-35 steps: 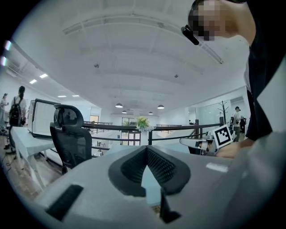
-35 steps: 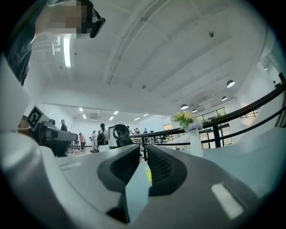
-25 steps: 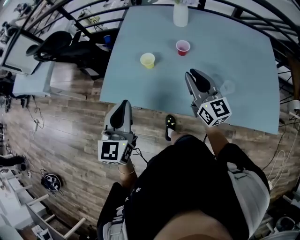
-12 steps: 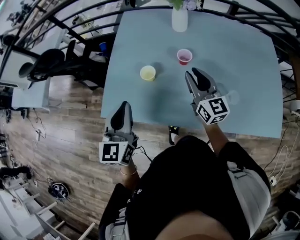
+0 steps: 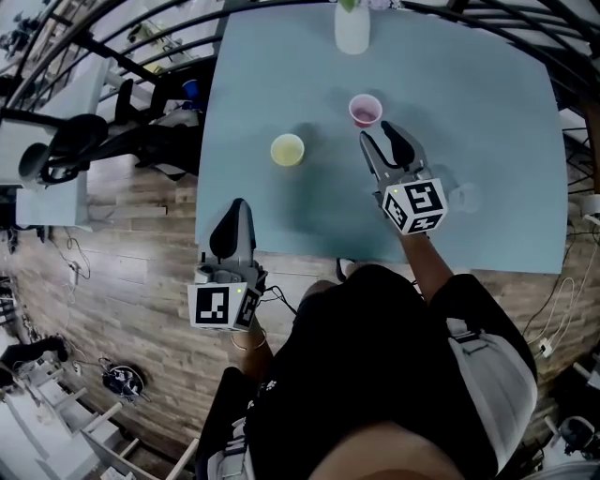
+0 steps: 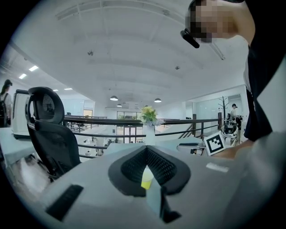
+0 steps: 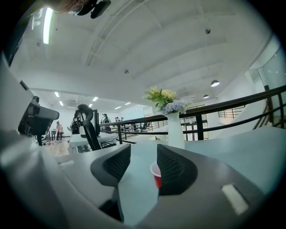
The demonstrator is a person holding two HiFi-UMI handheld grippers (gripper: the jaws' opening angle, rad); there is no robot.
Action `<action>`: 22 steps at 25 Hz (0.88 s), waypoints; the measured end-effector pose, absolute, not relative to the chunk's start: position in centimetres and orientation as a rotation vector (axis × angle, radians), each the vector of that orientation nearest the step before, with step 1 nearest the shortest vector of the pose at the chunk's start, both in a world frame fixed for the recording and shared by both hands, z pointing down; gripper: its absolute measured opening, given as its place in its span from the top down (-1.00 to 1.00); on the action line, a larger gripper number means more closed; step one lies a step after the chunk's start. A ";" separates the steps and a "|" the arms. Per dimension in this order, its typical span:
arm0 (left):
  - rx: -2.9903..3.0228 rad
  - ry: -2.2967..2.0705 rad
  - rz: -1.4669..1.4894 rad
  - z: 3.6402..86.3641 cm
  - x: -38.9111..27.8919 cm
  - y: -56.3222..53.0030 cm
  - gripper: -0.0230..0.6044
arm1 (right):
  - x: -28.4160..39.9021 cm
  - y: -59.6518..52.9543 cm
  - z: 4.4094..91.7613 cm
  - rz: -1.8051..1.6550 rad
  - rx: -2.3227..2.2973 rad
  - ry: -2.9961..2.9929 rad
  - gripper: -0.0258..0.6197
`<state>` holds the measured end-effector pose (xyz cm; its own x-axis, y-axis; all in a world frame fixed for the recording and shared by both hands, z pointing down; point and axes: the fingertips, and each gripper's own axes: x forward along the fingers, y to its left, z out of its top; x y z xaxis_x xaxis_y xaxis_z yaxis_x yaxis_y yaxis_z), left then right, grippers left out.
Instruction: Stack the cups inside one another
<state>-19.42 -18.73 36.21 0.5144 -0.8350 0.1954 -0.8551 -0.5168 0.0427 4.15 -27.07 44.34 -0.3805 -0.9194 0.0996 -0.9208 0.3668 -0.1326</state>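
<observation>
A yellow cup point(image 5: 287, 150) and a red cup point(image 5: 365, 110) stand upright and apart on the pale blue table point(image 5: 487, 112). What looks like a clear cup point(image 5: 462, 197) stands faintly at the right. My right gripper point(image 5: 377, 139) hovers just short of the red cup point(image 7: 155, 174), which shows past its right pad. Its jaws are opening and nothing is between them point(image 7: 143, 164). My left gripper point(image 5: 234, 211) sits at the table's near edge, shut and empty. The yellow cup point(image 6: 146, 180) shows far ahead below its touching tips point(image 6: 146, 150).
A white vase point(image 5: 352, 28) with flowers stands at the table's far edge, beyond the red cup. A black office chair point(image 5: 56, 155) and a desk lie to the left over the wooden floor. A dark railing runs behind the table.
Both grippers moved forward toward the cups; the right one now sits close below the red cup and its jaws have spread apart. The left gripper reached the table's near edge.
</observation>
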 end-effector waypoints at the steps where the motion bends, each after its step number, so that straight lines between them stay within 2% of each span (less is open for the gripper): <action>1: 2.620 -1.463 0.232 36.3 -19.4 -19.1 0.95 | 4.4 -27.5 44.6 0.260 1.752 -2.578 0.37; 6: 2.613 -1.442 0.242 36.8 -19.2 -20.0 0.95 | 5.4 -28.8 45.7 0.260 1.791 -2.518 0.22; 22: 2.589 -1.442 0.298 37.7 -18.8 -21.5 0.95 | 5.8 -32.8 49.4 0.279 1.746 -2.421 -0.05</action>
<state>-18.77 -21.55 37.70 0.5147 -0.8198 0.2510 -0.8522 -0.5213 0.0449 5.82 -32.84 49.45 -0.3148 -0.9224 0.2237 -0.9491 0.3080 -0.0659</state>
